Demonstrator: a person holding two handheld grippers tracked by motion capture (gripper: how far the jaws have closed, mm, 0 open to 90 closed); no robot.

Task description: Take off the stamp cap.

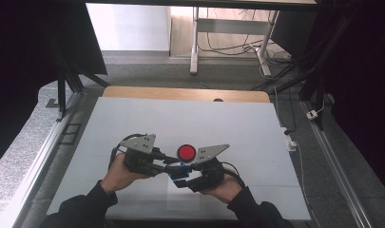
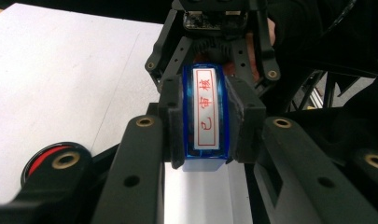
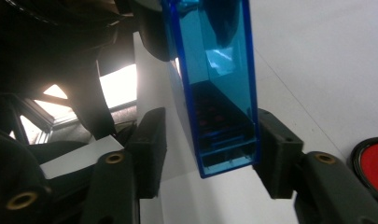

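Observation:
A blue see-through stamp with a white label printed in red characters hangs just above the white table top. My left gripper is shut on it, its pads pressing both long sides. My right gripper faces the left one from the other end. In the right gripper view the stamp's end sits between the jaws. One pad rests against the blue case. The other pad stands apart from it, with a gap between.
A round red pad in a black rim lies on the table just beyond the two grippers. The table's wooden far edge and metal rails border the white surface. Forearms in dark sleeves come in from the bottom.

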